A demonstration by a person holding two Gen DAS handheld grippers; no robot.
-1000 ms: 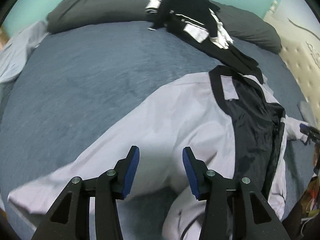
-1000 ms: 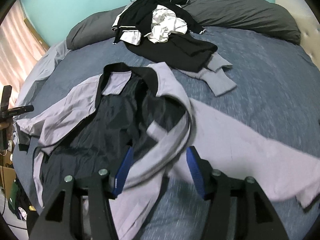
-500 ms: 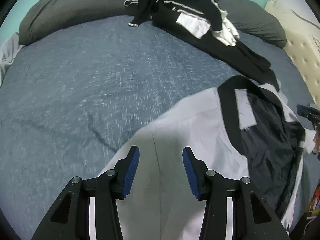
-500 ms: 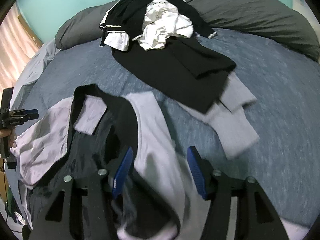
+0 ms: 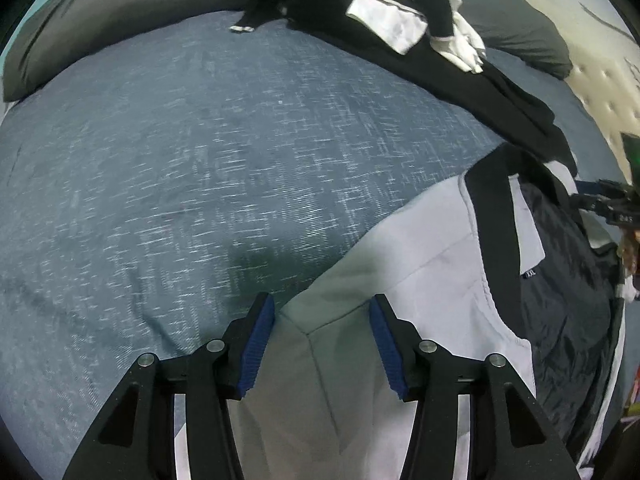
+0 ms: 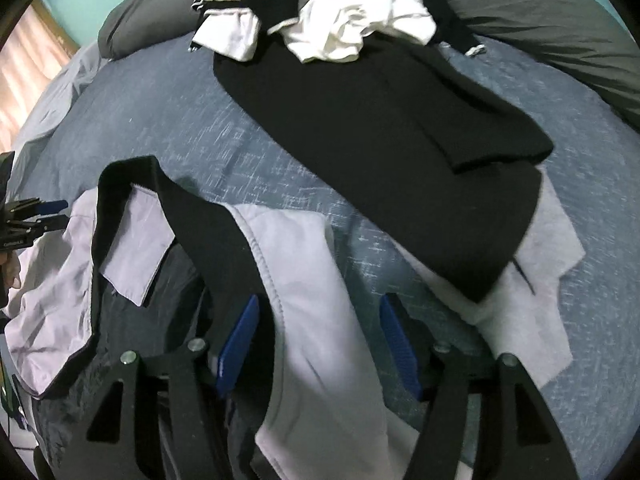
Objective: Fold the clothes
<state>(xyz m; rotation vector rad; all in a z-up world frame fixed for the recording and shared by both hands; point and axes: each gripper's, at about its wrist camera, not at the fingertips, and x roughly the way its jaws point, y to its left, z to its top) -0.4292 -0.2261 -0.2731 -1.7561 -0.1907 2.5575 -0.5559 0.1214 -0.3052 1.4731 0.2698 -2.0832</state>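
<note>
Lilac jacket (image 5: 432, 264) sprawls on blue bedspread (image 5: 200, 168) near teal wall (image 6: 80, 12), both grippers' jaws apart.

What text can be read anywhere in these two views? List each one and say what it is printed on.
"XXL": white letters on the small dark size tab under the pale neck label of the light grey jacket, left wrist view.
White lettering on the black body of the right gripper, seen from the left wrist: too small to read.
White lettering on the left gripper's body, seen from the right wrist: too blurred to read.
</note>
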